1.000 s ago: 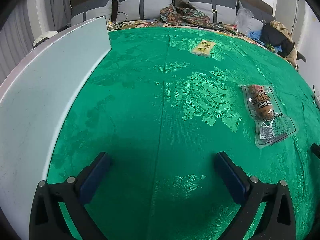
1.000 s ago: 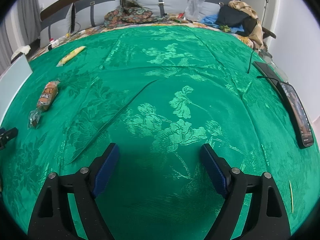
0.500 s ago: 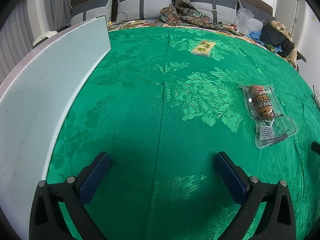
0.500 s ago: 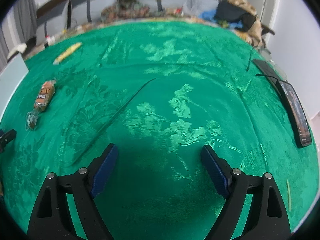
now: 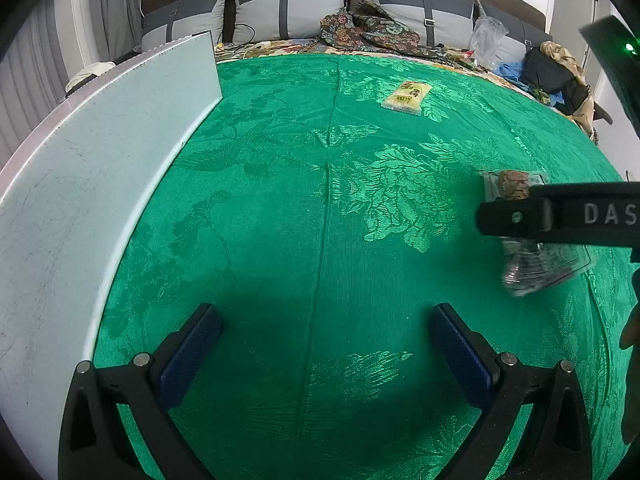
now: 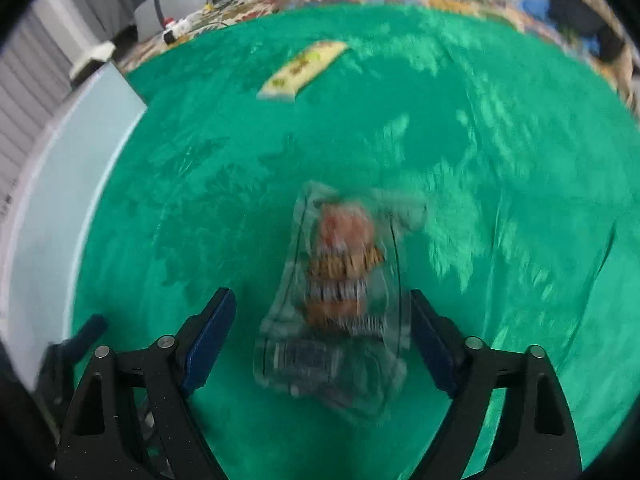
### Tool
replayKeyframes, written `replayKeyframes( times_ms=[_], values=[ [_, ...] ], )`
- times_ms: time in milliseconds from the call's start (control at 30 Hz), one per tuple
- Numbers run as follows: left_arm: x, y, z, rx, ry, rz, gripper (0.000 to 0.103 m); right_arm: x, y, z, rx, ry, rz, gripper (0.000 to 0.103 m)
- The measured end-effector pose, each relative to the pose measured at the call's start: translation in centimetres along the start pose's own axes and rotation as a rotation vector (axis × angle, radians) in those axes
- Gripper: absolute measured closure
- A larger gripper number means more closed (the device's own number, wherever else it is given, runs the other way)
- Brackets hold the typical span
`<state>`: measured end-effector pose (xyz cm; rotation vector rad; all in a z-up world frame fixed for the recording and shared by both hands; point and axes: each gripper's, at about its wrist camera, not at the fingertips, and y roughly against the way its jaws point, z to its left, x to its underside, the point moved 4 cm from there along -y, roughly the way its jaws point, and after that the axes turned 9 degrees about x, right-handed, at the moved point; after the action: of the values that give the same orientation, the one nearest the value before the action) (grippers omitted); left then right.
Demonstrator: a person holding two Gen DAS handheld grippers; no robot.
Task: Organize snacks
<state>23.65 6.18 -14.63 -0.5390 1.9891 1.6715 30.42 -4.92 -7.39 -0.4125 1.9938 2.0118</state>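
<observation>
The clear snack packet [image 6: 340, 304], with a brown sausage-like snack inside, lies flat on the green cloth [image 6: 500, 184], right between the fingers of your right claw [image 6: 322, 340]. That claw stands wide, and its blue pads [image 6: 208, 336] flank the packet at 9 and 3 o'clock without pressing on it; the picture is smeared, so you cannot tell whether a pad grazes the wrapper's edge. From your left wrist view the same packet [image 5: 536, 268] sits at 3 o'clock, half hidden behind the black body of the right claw [image 5: 560, 220], which reaches in from the right edge.

Farther up the cloth at 12 o'clock lies a yellow snack packet [image 6: 304, 70], flat and well apart from the clear one; in the left view it [image 5: 406, 98] is near 1 o'clock.

Your left claw [image 5: 326, 356] is also wide, with nothing between its pads, above bare green cloth. A pale board [image 5: 96, 184] stands on edge along the cloth from 8 to 11 o'clock. Beyond the cloth, grey pillows [image 5: 288, 8] line the headboard, with a heap of clothes [image 5: 372, 28] beside them.
</observation>
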Motion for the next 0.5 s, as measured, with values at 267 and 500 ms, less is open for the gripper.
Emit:
replayKeyframes(
  times_ms=[267, 500],
  values=[
    [0.0, 0.0, 0.0, 0.0, 0.0, 0.0, 0.0, 1.5, 1.0, -1.3, -0.04, 0.044, -0.017, 0.061],
    [0.0, 0.0, 0.0, 0.001, 0.0, 0.0, 0.0, 2.4, 4.2, -6.7, -0.094, -0.001, -0.072, 0.078]
  ],
)
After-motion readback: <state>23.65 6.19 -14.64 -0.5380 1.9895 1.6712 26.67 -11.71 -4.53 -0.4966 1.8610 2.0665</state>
